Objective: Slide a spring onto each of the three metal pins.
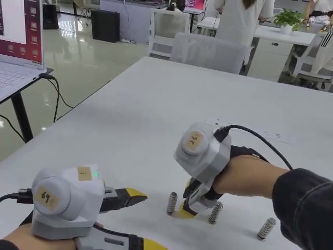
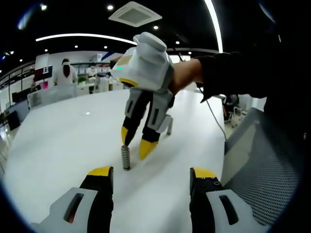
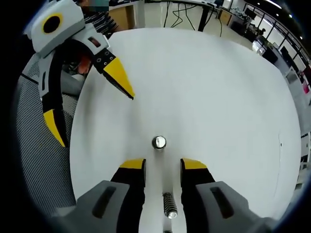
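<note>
At lower centre of the head view, the right gripper (image 1: 188, 204) is being held tip-down, jaws apart and clamping nothing, just beside an upright spring (image 1: 171, 203). At lower left, the left gripper (image 1: 154, 221) is being held with its jaws spread.

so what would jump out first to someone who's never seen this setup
The right gripper, grey-white with yellow-tipped jaws, points almost straight down at the white table. Its jaws are open beside a row of three small upright steel coil springs. The left gripper, of the same build, hovers open at the near left, aimed at the right one.
</note>
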